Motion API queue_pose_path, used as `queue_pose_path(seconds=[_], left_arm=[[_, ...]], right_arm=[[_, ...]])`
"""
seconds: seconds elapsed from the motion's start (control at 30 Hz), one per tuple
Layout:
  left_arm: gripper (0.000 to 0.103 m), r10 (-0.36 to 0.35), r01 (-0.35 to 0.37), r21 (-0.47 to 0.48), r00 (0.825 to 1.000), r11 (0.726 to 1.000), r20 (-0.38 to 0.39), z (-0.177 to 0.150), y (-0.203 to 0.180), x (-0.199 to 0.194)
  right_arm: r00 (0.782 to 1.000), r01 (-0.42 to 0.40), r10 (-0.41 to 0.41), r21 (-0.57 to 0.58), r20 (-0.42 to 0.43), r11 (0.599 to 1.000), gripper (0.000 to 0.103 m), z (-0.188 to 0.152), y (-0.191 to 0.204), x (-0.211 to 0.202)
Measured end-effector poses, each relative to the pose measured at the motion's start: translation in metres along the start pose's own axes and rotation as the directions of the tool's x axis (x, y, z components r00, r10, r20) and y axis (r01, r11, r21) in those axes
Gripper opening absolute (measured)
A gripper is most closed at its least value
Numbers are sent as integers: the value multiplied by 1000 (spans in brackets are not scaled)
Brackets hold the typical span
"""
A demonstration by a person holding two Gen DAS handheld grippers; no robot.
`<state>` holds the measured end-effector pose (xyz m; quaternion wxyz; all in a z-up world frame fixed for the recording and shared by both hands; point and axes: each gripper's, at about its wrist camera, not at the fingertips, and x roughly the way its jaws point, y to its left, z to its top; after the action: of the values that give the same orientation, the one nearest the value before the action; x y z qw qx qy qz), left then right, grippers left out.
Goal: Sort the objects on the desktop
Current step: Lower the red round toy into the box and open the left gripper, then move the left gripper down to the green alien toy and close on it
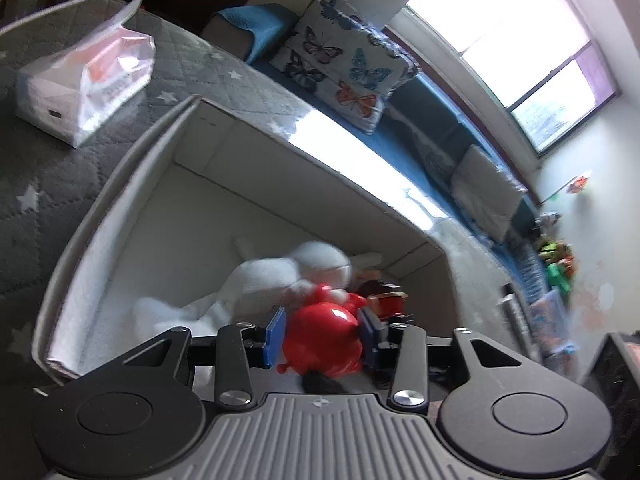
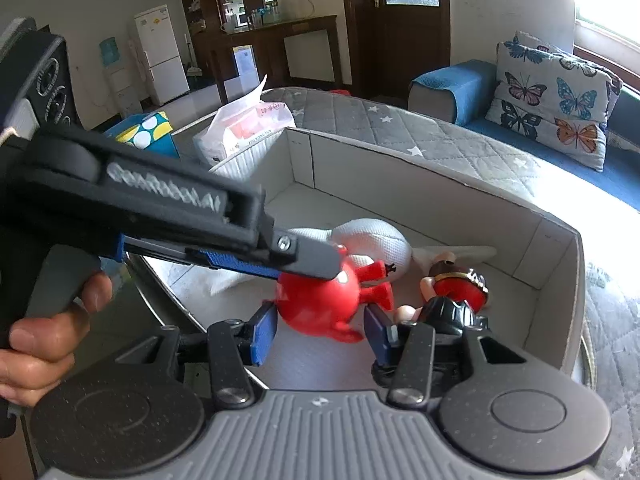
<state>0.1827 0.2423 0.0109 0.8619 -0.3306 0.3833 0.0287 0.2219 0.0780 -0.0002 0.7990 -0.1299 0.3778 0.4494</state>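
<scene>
A red round toy figure (image 1: pixel 320 338) sits between the blue pads of my left gripper (image 1: pixel 322 336), which is shut on it over the grey storage box (image 1: pixel 120 184). In the right wrist view the same red toy (image 2: pixel 316 300) is held by the left gripper (image 2: pixel 312 266) from above, inside the box (image 2: pixel 552 248). My right gripper (image 2: pixel 320 330) is open, its pads either side of the toy's lower part without clearly touching. A white plush toy (image 2: pixel 372 240) and a red-and-black doll (image 2: pixel 456 292) lie in the box.
A tissue pack (image 1: pixel 84 80) lies on the grey quilted star-pattern cover (image 1: pixel 36 168) beyond the box. A teal dotted box (image 2: pixel 144 132) stands at left. A blue sofa with a butterfly cushion (image 2: pixel 556 100) is at the right.
</scene>
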Motion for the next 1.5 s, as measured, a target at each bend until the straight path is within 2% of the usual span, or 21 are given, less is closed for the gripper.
queue_pose_path(seconds=[0.27, 0.63, 0.93, 1.0, 1.2, 1.5], left_arm=[[41, 4, -4, 3, 1000, 1000, -2, -2, 2, 1], [41, -17, 12, 80, 998, 997, 59, -17, -22, -30], [41, -59, 45, 142, 994, 989, 93, -47, -44, -60], [41, -64, 49, 155, 993, 987, 96, -55, -48, -64], [41, -77, 60, 184, 994, 981, 83, -81, -55, -69], [41, -78, 73, 165, 997, 984, 25, -105, -54, -52]], right_arm=[[1000, 11, -11, -14, 19, 1000, 49, -1, 5, -6], [992, 28, -28, 9, 123, 1000, 50, -18, 7, -56], [979, 63, -67, 24, 192, 998, 51, -52, 12, -108], [977, 68, -73, 28, 199, 997, 57, -61, 11, -115], [974, 105, -105, 9, 203, 994, 58, -93, 22, -125], [982, 64, -73, 53, 173, 997, 59, -123, 25, -119]])
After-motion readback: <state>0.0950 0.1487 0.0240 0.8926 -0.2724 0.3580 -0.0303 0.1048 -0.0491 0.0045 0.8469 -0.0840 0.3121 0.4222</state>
